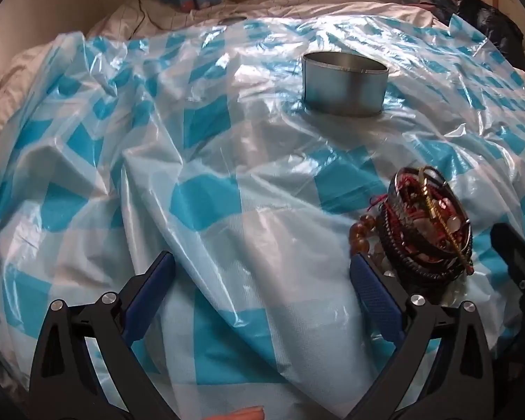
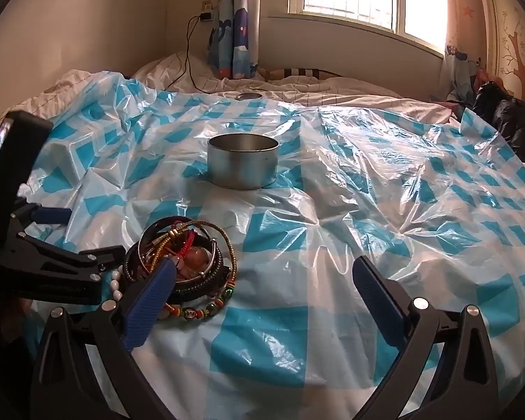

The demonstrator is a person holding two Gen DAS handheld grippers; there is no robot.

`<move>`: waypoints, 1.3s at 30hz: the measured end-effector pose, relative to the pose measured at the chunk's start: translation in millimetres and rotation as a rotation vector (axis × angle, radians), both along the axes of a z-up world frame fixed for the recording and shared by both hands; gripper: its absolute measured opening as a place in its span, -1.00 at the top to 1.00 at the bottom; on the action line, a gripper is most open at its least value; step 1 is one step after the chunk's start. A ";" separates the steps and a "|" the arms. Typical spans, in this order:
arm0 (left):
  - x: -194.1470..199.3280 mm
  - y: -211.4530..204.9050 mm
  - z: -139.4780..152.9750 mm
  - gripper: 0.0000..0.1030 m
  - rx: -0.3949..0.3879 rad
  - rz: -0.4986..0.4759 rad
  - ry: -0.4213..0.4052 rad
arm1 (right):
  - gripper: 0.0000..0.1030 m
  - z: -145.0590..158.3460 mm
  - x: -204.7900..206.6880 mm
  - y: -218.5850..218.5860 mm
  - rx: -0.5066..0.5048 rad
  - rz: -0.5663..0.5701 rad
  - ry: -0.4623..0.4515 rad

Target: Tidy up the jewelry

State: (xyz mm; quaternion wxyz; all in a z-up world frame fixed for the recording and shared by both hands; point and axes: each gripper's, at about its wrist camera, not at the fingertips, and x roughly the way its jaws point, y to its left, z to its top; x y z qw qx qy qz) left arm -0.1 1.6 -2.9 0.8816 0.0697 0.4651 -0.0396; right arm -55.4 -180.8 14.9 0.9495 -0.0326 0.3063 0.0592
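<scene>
A pile of bracelets and bead strings point(image 1: 427, 224) lies on the blue-and-white checked plastic sheet point(image 1: 206, 206). In the left wrist view my left gripper point(image 1: 262, 274) stands open with only sheet between its fingers, and the pile sits just outside its right finger. In the right wrist view my right gripper point(image 2: 266, 276) is open too, and its left finger overlaps the near side of the pile point(image 2: 185, 255). A round open metal tin point(image 1: 344, 84) point(image 2: 243, 161) stands upright beyond the pile. Each gripper shows at the edge of the other's view: the right gripper point(image 1: 523, 210) and the left gripper point(image 2: 84, 234).
The sheet point(image 2: 367, 192) covers a rumpled bed. A small round metal lid point(image 2: 249, 96) lies at the sheet's far edge. Behind it are a curtain point(image 2: 232, 35), a charger cable point(image 2: 189, 56) on the wall and a window. A black bag point(image 2: 511, 122) sits at the far right.
</scene>
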 end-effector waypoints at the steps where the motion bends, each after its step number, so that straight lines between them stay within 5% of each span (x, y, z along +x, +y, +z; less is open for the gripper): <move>1: -0.8 1.9 -0.2 -0.88 -0.013 0.004 -0.008 | -0.89 -0.1 -0.3 -0.3 -0.002 -0.001 0.000; 4: -7.1 14.5 -15.6 -0.88 -0.067 0.021 -0.034 | -0.89 -0.4 -1.1 -2.6 0.000 -0.007 0.001; 39: -35.6 2.1 -15.2 -0.88 -0.011 0.084 -0.145 | -0.89 -21.6 -8.2 4.1 -0.038 0.040 0.122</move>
